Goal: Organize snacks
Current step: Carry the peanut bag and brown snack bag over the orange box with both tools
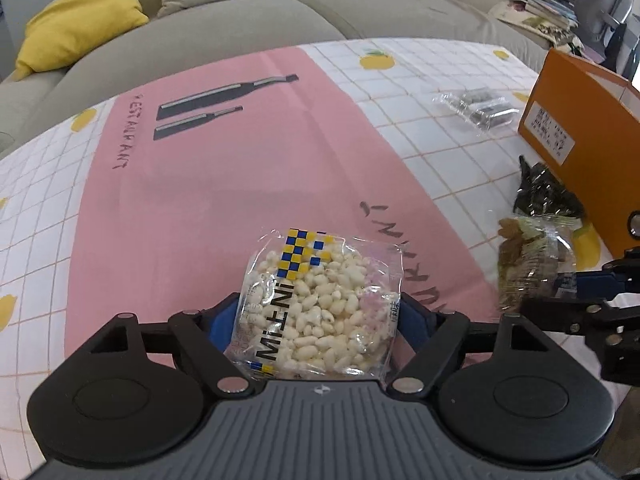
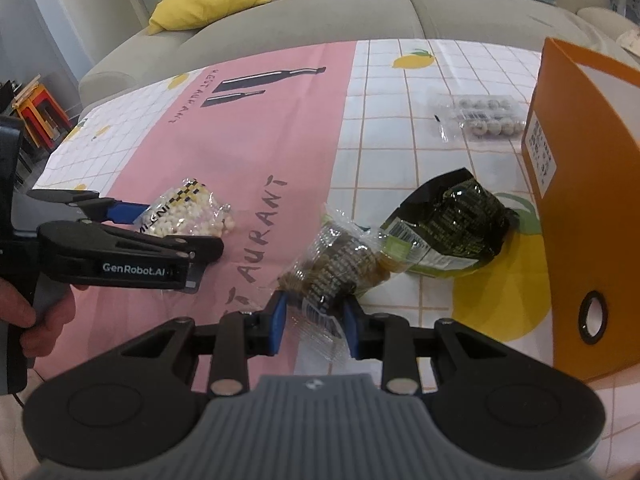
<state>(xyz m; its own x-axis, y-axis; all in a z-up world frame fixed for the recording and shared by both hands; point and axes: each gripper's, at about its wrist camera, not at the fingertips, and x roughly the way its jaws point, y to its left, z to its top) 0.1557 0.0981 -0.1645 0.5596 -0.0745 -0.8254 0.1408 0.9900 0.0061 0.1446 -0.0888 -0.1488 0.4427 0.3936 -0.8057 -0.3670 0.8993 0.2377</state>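
My left gripper is shut on a clear puffed-rice snack pack with a blue and yellow check, held just above the pink cloth; the pack also shows in the right wrist view. My right gripper is shut on the near end of a clear bag of brown snacks, which also shows in the left wrist view. A black and green snack bag lies just beyond it. A clear pack of round balls lies farther back.
An orange open box stands at the right edge of the table. The table wears a pink and white checked cloth with lemon prints. A grey sofa with cushions runs behind it.
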